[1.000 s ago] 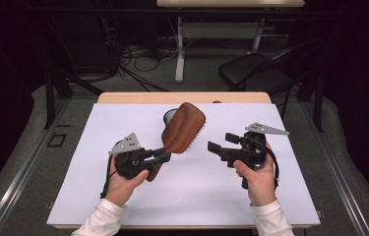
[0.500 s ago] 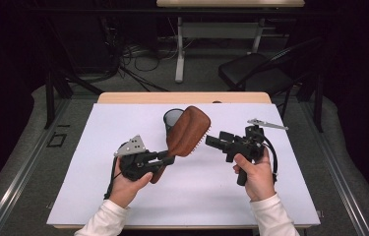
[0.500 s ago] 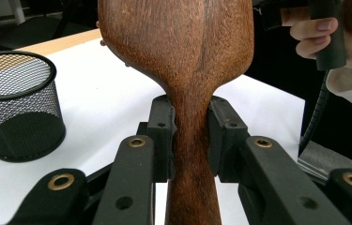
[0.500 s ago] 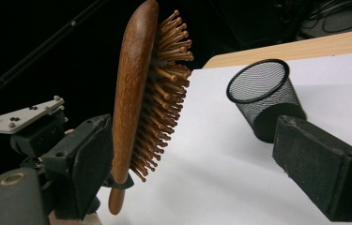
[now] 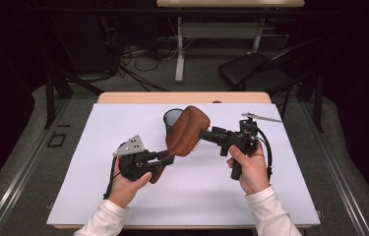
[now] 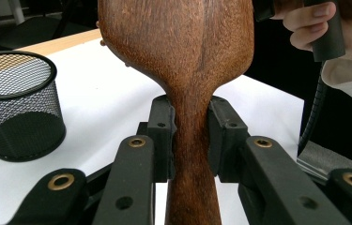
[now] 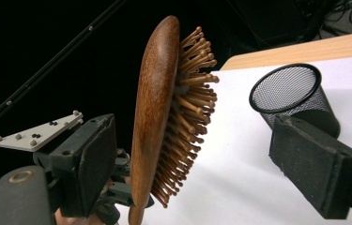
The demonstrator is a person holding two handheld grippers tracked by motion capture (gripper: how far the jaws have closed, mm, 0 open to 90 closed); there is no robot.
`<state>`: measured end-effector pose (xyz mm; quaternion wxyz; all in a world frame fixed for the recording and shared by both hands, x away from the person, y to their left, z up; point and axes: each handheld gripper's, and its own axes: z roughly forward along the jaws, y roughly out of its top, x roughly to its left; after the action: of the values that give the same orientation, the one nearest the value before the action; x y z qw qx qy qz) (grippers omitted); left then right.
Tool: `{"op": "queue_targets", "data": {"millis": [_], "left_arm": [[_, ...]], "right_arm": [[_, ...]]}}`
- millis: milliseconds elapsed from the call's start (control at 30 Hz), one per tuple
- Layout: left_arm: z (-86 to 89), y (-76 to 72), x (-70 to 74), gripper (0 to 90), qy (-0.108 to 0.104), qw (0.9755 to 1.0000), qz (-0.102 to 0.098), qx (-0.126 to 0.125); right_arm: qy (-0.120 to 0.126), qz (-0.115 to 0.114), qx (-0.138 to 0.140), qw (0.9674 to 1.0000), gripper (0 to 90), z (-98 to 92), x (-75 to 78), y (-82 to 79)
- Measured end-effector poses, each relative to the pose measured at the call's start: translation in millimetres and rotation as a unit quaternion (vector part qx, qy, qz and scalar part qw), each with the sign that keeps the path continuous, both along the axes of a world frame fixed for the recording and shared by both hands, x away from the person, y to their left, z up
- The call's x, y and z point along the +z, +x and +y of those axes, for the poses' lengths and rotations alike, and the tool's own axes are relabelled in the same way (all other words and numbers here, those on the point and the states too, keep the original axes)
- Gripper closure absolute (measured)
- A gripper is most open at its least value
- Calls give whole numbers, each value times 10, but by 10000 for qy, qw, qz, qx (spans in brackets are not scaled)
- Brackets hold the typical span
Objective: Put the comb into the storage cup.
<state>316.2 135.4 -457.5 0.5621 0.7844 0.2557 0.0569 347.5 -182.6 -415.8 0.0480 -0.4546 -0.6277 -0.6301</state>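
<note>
Hairbrush point(image 5: 188, 130) first: a wooden paddle brush, held up off the table near the middle of the high view, head tilted up toward the mesh cup point(image 5: 173, 118) behind it. The left gripper point(image 6: 190, 136) pinches its narrow handle, both pads pressed tight on the wood. In the right gripper view the brush point(image 7: 157, 117) stands edge-on between the right gripper's point(image 5: 205, 134) two pads, bristles facing the cup point(image 7: 293, 96); those jaws are spread, have just been closing a little, and neither pad touches the brush yet.

This looks like a handover. To do it well, I'd say the right hand should centre the head between its pads, close on the wooden back and edge rather than crushing the bristles, and only once that grip feels firm should the left let go. Keeping the left hand steady meanwhile matters.

Underneath lies a white sheet point(image 5: 123, 196) over a light wooden table point(image 5: 138, 97), the cup standing upright in its upper middle. Beyond, the room is dark: cables on grey floor, a black chair point(image 5: 251, 73) at upper right, table legs further back.
</note>
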Motion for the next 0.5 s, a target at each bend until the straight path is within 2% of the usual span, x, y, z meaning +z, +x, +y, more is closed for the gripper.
{"op": "queue_targets", "data": {"millis": [400, 500], "left_arm": [[-19, -12, 1, 731, 19, 10000, 7, -38], [-19, -15, 7, 731, 3, 10000, -14, -43]], "right_arm": [[-75, 29, 118, 9999, 154, 142, 48, 97], [-58, 14, 108, 9999, 191, 169, 67, 112]]}}
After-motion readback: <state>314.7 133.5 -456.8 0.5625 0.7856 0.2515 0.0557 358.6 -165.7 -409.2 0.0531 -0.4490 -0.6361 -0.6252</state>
